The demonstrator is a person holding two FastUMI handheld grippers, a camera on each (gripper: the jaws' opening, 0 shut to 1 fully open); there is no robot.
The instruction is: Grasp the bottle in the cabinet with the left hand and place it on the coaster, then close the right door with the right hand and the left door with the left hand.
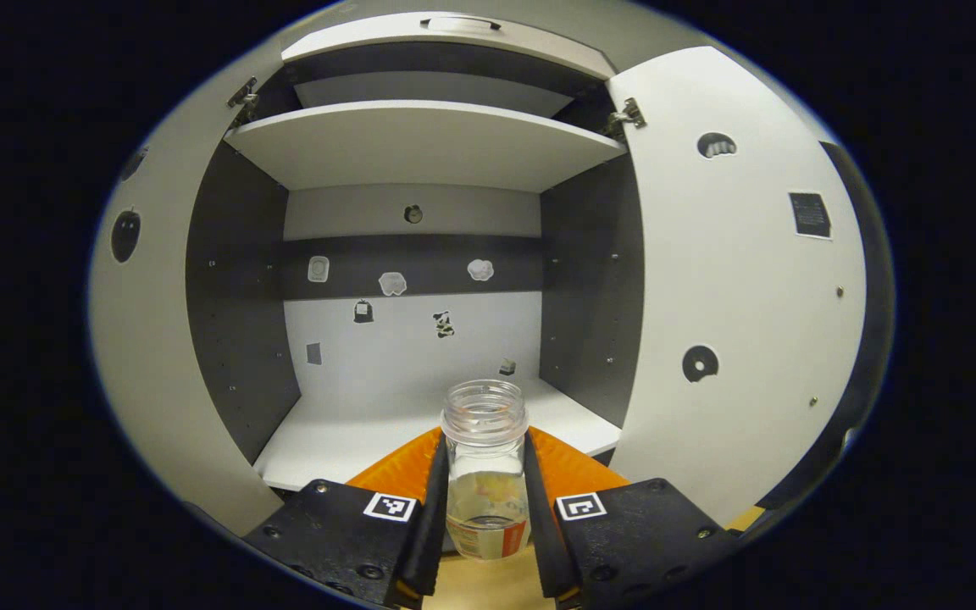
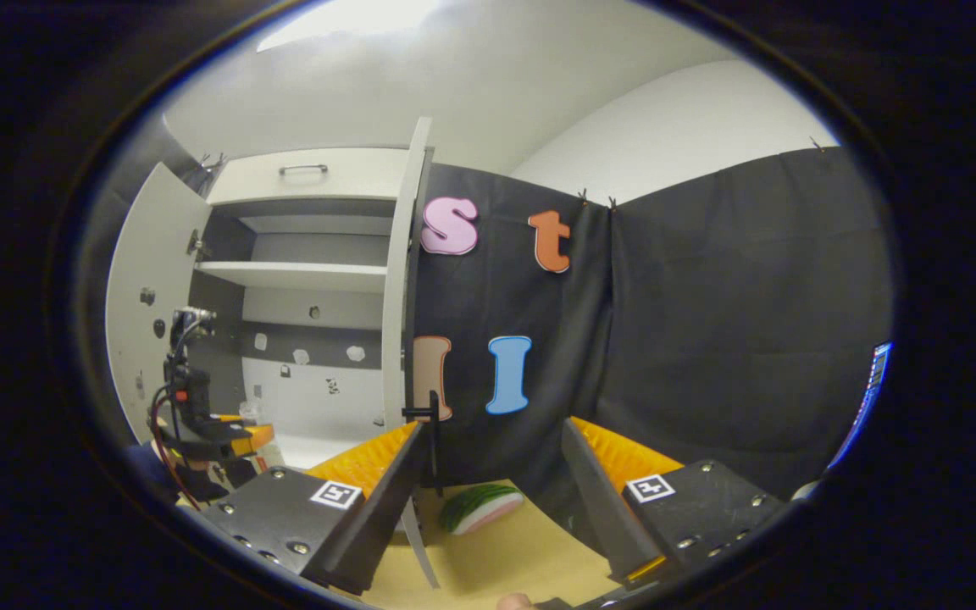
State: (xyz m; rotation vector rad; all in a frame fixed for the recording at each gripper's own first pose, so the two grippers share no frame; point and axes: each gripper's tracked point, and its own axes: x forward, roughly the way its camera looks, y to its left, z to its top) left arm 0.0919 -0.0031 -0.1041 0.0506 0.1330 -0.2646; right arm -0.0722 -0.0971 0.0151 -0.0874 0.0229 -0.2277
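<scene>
The left tool (image 1: 485, 500) is pinching the bottle (image 1: 485, 470), its two fingers (image 1: 430, 508) pressing against the clear sides from left and right. The bottle is standing upright between them, uncapped, with its open threaded mouth at the top and a label band near its base. It is sitting in front of the cabinet (image 1: 420, 144), just ahead of the front edge of the lower shelf (image 1: 352, 436), with the tan counter (image 1: 488, 585) showing beneath it. Both cabinet doors are standing wide open: the left door (image 1: 145, 339) is swinging out on one side and the right door (image 1: 742, 313) on the other, each carrying small dark stickers. Small stickers are also dotting the cabinet's back wall.

The right tool (image 2: 488, 500) is hanging with its fingers (image 2: 386, 500) spread apart and nothing between them, well off to the side of the cabinet. In the right gripper view the right door (image 2: 403, 280) is showing edge-on, and a green, white and pink watermelon-slice object (image 2: 479, 508) is lying on the counter (image 2: 496, 559) near that door's lower edge. Farther off in that view, the left tool (image 2: 225, 436) is sitting by the cabinet opening.
</scene>
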